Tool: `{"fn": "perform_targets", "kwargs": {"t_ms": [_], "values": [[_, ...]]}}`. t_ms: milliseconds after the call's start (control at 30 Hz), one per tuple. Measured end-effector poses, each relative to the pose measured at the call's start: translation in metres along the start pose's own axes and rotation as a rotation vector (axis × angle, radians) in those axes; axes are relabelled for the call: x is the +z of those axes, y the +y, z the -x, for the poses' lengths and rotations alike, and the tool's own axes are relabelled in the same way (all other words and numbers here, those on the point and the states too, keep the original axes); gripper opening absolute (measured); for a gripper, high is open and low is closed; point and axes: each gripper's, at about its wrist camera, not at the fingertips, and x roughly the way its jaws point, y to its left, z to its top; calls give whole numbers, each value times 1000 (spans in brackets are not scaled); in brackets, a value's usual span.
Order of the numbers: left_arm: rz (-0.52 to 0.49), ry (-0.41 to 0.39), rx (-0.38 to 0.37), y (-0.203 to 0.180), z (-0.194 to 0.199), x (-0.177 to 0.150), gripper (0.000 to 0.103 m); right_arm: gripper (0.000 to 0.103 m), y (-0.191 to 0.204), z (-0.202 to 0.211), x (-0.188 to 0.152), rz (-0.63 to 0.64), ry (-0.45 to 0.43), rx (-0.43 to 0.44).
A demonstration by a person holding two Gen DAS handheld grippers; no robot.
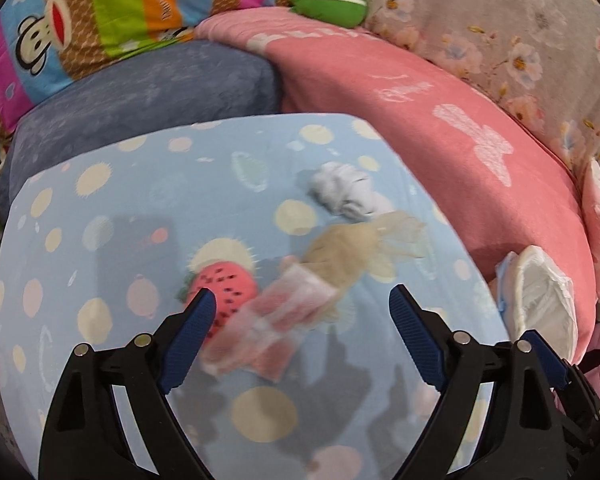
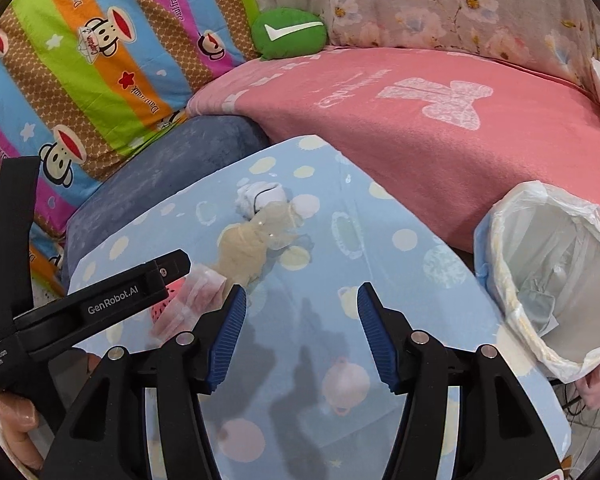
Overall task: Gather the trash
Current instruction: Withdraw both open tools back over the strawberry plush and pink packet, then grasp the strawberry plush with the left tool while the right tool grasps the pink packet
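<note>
Left wrist view: the left tongs (image 1: 300,300) hang open and empty over a worktop (image 1: 100,184) covered in a blue spotted cloth. Just ahead of them lies a blurred pink-and-clear wrapper (image 1: 276,320), overlapping a strawberry toy (image 1: 228,292). Beyond it sit a beige crumpled glove (image 1: 360,252) and a white paper wad (image 1: 344,192), the three pieces of trash running in a line away from the tongs. The lined bin (image 1: 540,296) shows at the right edge.

Right wrist view: the right tongs (image 2: 302,316) are parted with nothing between the pads, poised over bare cloth. The glove (image 2: 252,248) and the wad (image 2: 260,198) lie ahead and to the left; the wrapper (image 2: 196,296) is half hidden behind the left tongs' body (image 2: 100,300). The bin (image 2: 556,272) stands open-mouthed at the worktop's right edge, beside a pink blanket (image 2: 440,128).

The wrapper looks the nearest pickup: pinch it by its free edge, clear of the toy, and lift straight so the flimsy film does not drag the toy along.
</note>
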Motion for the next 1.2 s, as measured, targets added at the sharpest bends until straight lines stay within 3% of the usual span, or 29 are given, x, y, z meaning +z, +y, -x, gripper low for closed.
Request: {"fn": "perform_targets", "kwargs": {"t_ms": [300, 567, 933, 1033, 1100, 1200], "values": [[172, 125, -67, 76, -38, 3, 81, 57, 49, -49, -15, 34, 85, 82], [242, 228, -142, 85, -68, 1, 70, 57, 77, -90, -20, 44, 137, 121], [282, 245, -174, 99, -75, -4, 60, 52, 81, -125, -36, -5, 208, 165], [294, 243, -175, 100, -74, -5, 59, 41, 86, -133, -38, -11, 219, 179], [284, 242, -167, 98, -74, -4, 58, 22, 88, -136, -39, -9, 215, 172], [283, 240, -166, 98, -73, -5, 53, 7, 84, -138, -39, -25, 230, 181]]}}
